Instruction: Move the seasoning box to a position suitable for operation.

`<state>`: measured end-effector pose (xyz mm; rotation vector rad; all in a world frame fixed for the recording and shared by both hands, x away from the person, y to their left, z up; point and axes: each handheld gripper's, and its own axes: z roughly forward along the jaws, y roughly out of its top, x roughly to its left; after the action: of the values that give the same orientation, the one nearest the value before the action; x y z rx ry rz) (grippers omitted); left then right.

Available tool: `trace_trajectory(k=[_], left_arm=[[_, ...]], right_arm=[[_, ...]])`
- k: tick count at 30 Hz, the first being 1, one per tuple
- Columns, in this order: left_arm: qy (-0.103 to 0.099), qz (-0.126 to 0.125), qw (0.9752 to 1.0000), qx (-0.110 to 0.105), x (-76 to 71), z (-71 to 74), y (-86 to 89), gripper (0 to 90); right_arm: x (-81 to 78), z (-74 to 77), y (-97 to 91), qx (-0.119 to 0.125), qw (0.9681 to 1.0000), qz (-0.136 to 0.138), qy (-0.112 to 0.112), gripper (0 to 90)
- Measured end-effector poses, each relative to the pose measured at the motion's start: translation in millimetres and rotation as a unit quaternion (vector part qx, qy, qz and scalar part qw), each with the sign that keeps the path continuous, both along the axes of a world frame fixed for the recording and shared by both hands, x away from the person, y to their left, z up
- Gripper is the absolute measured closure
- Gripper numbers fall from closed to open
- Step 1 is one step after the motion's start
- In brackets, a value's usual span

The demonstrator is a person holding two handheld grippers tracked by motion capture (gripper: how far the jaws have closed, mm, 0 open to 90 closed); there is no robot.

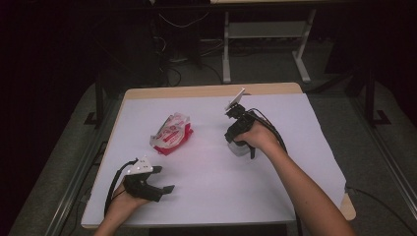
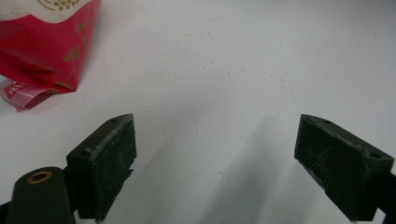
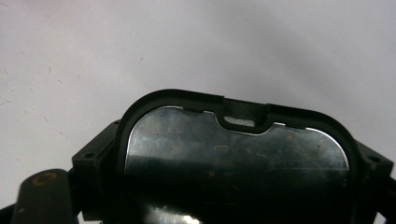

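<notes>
The right gripper (image 1: 235, 143) stood at about 3 o'clock on the white table (image 1: 275, 187), pointing down. In the right gripper view a box with a black rim and a shiny lid (image 3: 233, 158) sat right between its jaws. The jaws hugged both sides of the box, so it looked held. The long side of the box ran straight across from one jaw to the other. In the high view a pale thing (image 1: 239, 149) showed under the right hand, most likely this box.

The left gripper (image 1: 164, 189) rested low at 7 o'clock, its jaws wide apart with nothing in them. It was well apart from the box.

A red and white bag (image 1: 171, 133) lay near the middle, at 10 o'clock from the box. Nothing stood in the way between them.
</notes>
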<state>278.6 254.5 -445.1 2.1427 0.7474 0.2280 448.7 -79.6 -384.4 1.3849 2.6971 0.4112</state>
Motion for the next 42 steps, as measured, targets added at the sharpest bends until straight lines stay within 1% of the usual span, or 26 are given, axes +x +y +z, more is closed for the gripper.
trace_trajectory(k=[7, 13, 18, 20, 23, 24, 25, 26, 28, 32, 33, 34, 36, 39, 40, 41, 42], left_arm=[[0.001, 0.002, 1.0000, -0.005, -0.3, -0.1, -0.3, 12.3], [0.001, 0.003, 1.0000, -0.002, 0.0, -0.3, -0.1, 12.4], [0.001, 0.002, 1.0000, -0.002, 0.3, -0.8, -0.2, 12.4], [0.001, 0.002, 1.0000, -0.002, 0.3, -0.7, -0.2, 12.4], [0.000, 0.003, 1.0000, -0.006, 0.4, -0.8, 0.3, 12.4], [0.003, 0.003, 1.0000, -0.009, 0.7, -0.9, 1.0, 12.4], [0.003, 0.003, 1.0000, -0.009, 0.7, -0.9, 1.0, 12.4], [0.005, 0.004, 0.9999, -0.010, 1.1, -1.4, 1.4, 12.4], [0.005, 0.005, 0.9999, -0.009, 1.3, -1.6, 1.5, 12.4], [0.003, 0.005, 0.9999, -0.009, 1.5, -1.5, 2.1, 12.4], [0.003, 0.005, 1.0000, -0.007, 1.9, -1.5, 2.4, 12.4], [0.003, 0.005, 1.0000, -0.007, 1.9, -1.5, 2.4, 12.4], [0.005, 0.006, 0.9999, -0.009, 1.7, -2.0, 1.7, 12.4], [0.005, 0.005, 1.0000, -0.007, 1.8, -2.2, 1.2, 12.3], [0.004, 0.005, 1.0000, -0.007, 1.8, -2.3, 1.0, 12.4], [0.004, 0.005, 1.0000, -0.007, 1.7, -2.2, 1.0, 12.4], [0.003, 0.004, 1.0000, -0.007, 1.7, -2.2, 1.0, 12.4]], right_arm=[[-0.5, 1.5, 1.1, -0.004, 1.0000, 0.009, -0.002, 14.6], [-2.7, 3.5, 0.4, -0.002, 0.9998, 0.019, -0.003, 14.7], [-7.3, 8.5, -1.1, 0.003, 0.9994, 0.035, -0.006, 14.9], [-8.2, 9.4, -1.5, 0.005, 0.9992, 0.038, -0.007, 14.9], [-11.6, 11.9, -2.9, 0.007, 0.9987, 0.048, -0.015, 14.9], [-14.2, 13.4, -4.3, 0.007, 0.9984, 0.054, -0.017, 15.0], [-14.2, 13.4, -4.3, 0.007, 0.9984, 0.054, -0.017, 15.0], [-17.3, 15.2, -5.9, 0.005, 0.9975, 0.066, -0.027, 15.0], [-18.6, 16.1, -7.2, 0.003, 0.9972, 0.069, -0.030, 15.0], [-24.3, 19.5, -11.9, 0.011, 0.9956, 0.082, -0.043, 15.0], [-28.0, 21.7, -14.1, 0.012, 0.9939, 0.095, -0.055, 15.0], [-28.0, 21.7, -14.1, 0.012, 0.9939, 0.095, -0.055, 15.0], [-31.7, 23.4, -16.3, 0.016, 0.9929, 0.103, -0.057, 15.1], [-36.1, 24.5, -19.7, 0.021, 0.9910, 0.120, -0.056, 15.1], [-40.1, 25.5, -21.1, 0.020, 0.9895, 0.131, -0.057, 15.1], [-40.1, 25.5, -21.1, 0.020, 0.9895, 0.131, -0.057, 15.1], [-42.0, 26.2, -21.9, 0.021, 0.9889, 0.136, -0.056, 15.1]])
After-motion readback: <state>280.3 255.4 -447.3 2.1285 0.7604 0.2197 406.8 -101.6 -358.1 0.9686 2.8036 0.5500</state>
